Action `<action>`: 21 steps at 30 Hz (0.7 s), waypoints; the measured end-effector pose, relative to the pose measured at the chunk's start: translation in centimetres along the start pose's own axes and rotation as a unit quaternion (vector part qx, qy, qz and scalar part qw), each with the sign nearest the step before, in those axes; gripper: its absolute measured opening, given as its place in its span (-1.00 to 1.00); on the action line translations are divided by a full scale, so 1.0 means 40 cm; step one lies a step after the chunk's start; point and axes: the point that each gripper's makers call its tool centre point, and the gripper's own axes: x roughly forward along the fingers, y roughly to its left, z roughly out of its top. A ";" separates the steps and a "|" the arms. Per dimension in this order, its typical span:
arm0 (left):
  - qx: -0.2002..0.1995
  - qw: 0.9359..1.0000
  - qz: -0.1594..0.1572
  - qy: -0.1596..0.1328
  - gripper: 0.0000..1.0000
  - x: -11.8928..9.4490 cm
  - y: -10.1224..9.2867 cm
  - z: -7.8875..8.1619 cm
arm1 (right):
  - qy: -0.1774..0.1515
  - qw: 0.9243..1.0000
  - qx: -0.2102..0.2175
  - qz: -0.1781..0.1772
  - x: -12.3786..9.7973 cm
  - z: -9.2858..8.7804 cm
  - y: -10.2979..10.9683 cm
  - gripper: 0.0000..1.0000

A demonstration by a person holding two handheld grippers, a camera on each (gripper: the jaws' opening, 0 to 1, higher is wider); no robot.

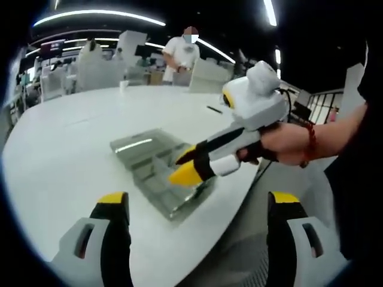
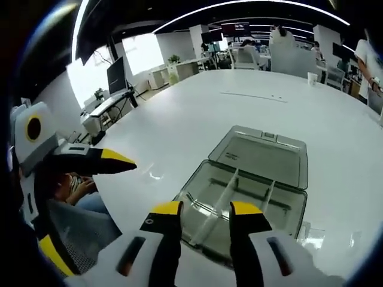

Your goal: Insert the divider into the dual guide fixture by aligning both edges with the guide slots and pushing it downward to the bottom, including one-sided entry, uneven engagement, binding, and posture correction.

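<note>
Divider strips (image 2: 222,200) sit inside one clear plastic box (image 2: 281,206), its lid (image 2: 263,156) lying flat behind it on the white surface (image 2: 197,113). We count at least two strips; whether either is fully seated we cannot tell. Our right tongs (image 2: 203,210) hover at the box's near edge, slightly parted and empty. Our left tongs (image 1: 194,200) hang wide apart, empty. The task looks barely begun.

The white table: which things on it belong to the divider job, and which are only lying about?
For the job:
- clear box with open lid
- dividers standing inside it
- right tongs, left tongs

Lying about:
- white cup
- dark thin object, too small to identify
</note>
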 end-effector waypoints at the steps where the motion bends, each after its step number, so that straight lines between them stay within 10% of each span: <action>1: 0.000 1.000 0.001 0.000 0.88 0.001 -0.001 0.000 | -0.003 1.000 0.000 0.000 -0.003 0.001 -0.001 -0.44; 21: -0.002 1.000 0.011 -0.004 0.88 0.026 -0.065 0.019 | -0.083 0.996 0.045 0.004 -0.109 0.047 -0.056 -0.32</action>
